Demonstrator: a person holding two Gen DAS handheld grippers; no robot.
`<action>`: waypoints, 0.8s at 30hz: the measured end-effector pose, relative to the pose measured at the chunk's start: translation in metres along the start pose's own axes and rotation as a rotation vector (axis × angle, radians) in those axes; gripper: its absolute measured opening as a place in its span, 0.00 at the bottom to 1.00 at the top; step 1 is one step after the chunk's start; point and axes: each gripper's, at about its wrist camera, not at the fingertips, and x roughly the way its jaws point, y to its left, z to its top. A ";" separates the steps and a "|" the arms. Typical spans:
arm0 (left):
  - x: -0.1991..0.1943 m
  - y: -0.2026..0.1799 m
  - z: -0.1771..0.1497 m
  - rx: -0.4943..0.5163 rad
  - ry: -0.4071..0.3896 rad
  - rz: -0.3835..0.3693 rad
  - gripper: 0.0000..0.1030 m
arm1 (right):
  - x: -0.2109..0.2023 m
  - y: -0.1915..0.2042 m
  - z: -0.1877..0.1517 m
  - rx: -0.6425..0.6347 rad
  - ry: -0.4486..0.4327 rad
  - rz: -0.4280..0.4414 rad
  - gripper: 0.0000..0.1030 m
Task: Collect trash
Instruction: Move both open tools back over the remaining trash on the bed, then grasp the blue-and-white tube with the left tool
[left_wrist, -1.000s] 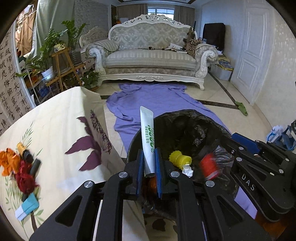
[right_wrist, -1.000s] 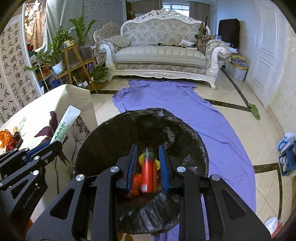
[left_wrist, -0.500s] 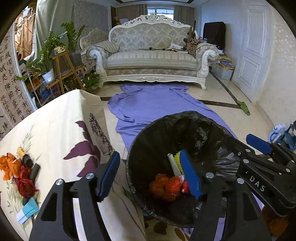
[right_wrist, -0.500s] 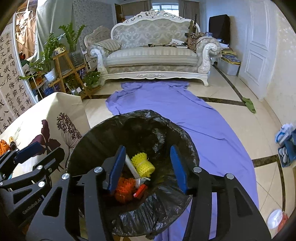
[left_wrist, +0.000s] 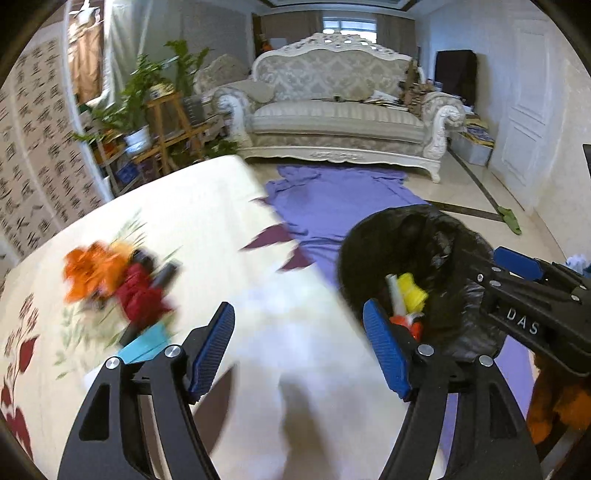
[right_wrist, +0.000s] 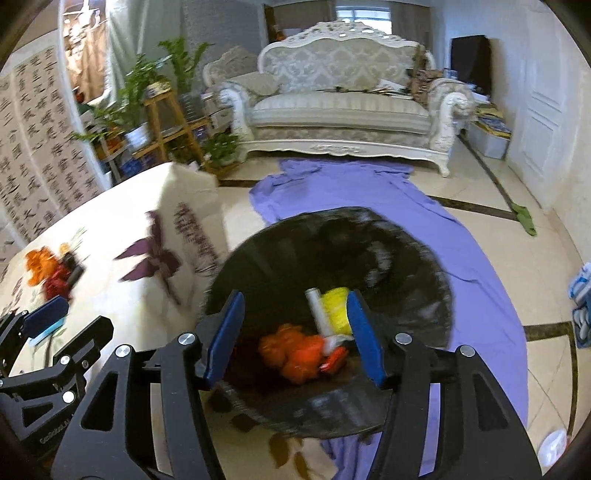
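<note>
Left gripper (left_wrist: 297, 345): fingers spread, empty, over worktop (left_wrist: 207, 229). Right gripper (right_wrist: 295, 332): fingers spread, empty, above black-lined bin (right_wrist: 369, 251) holding white tube (right_wrist: 318, 310).

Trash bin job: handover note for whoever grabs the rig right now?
Left gripper: open, empty, over the table.
Right gripper: open, empty, over the trash bin.
Done: bin holds a white tube, yellow piece, orange scraps and a small red item.
Left: blurred pile on the table, orange scrap, red scrap, dark cylinder, blue-white packet. Bin these next.
</note>
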 end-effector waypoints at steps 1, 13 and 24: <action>-0.003 0.008 -0.004 -0.012 0.004 0.013 0.68 | -0.001 0.009 -0.002 -0.015 0.004 0.016 0.55; -0.012 0.097 -0.029 -0.153 0.049 0.128 0.68 | -0.006 0.096 -0.014 -0.159 0.039 0.132 0.55; 0.006 0.124 -0.036 -0.186 0.137 0.060 0.68 | -0.004 0.120 -0.016 -0.198 0.055 0.125 0.55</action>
